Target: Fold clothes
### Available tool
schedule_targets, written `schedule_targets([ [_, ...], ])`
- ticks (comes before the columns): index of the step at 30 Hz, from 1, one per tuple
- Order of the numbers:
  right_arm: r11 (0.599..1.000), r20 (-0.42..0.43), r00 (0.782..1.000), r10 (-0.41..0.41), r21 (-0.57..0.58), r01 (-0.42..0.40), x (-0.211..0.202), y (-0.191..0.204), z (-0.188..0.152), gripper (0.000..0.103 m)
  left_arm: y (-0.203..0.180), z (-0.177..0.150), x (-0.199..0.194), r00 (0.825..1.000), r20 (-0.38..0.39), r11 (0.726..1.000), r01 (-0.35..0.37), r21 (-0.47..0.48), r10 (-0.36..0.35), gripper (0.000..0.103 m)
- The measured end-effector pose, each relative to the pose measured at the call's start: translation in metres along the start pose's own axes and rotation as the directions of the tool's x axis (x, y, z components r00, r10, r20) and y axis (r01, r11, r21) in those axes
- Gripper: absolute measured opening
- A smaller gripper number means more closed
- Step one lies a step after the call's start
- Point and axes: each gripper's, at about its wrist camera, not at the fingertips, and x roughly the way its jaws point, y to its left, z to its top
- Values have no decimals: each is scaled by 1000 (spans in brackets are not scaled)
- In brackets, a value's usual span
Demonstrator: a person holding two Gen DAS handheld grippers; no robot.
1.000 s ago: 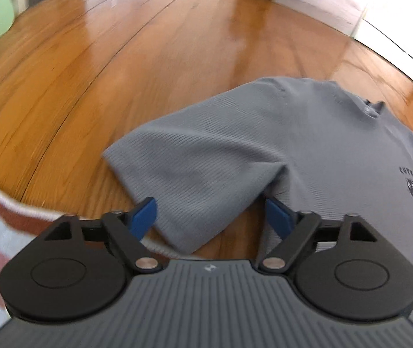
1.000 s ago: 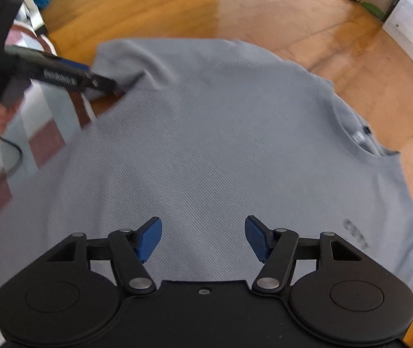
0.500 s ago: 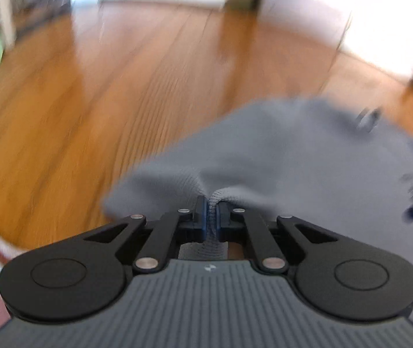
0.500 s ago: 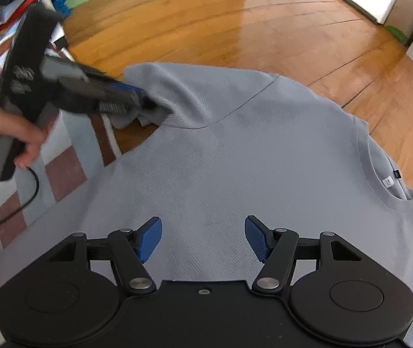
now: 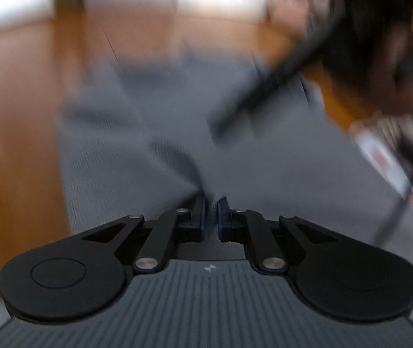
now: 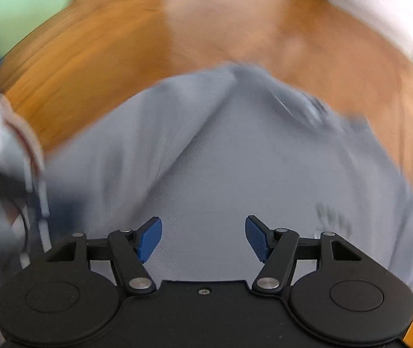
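A grey T-shirt [image 6: 235,168] lies on a wooden floor; its left sleeve is folded in over the body, leaving a diagonal crease. In the left wrist view the shirt [image 5: 136,156] fills the middle, blurred by motion. My left gripper [image 5: 211,203] is shut on the sleeve's cloth. My right gripper [image 6: 203,237] is open and empty, hovering over the shirt's lower front. The right gripper's dark body [image 5: 270,90] shows blurred in the left wrist view at the upper right.
The wooden floor [image 6: 177,29] surrounds the shirt. A red-and-white striped rug [image 6: 0,133] lies at the left edge, and it also shows in the left wrist view [image 5: 386,156] at the right. A dark cable [image 6: 26,226] lies on the rug.
My left gripper closed on the sleeve and carried it inward over the shirt's body. The right gripper stayed open and shifted over the shirt. Both views are now motion-blurred.
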Motion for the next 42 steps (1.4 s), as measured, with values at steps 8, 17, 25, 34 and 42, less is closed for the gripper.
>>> schedule_targets([
  [8, 991, 53, 994, 92, 98, -97, -14, -16, 7, 67, 14, -4, -74, 989, 144, 1000, 28, 1, -28, 73],
  [17, 965, 18, 966, 256, 57, -257, 8, 12, 24, 67, 80, -19, -44, 997, 76, 921, 26, -388, 3, 73],
  [25, 974, -9, 975, 224, -17, -224, 42, 32, 27, 25, 88, -27, -33, 992, 103, 906, -18, -422, 68, 74],
  [34, 984, 36, 983, 179, -2, -179, 10, 5, -6, 6, 69, -19, -30, 958, 266, 922, 197, -334, -108, 3],
  [42, 964, 103, 981, 167, 193, -185, -20, -37, 10, 57, 20, -19, -12, 952, 235, 947, 247, -203, -198, 3],
])
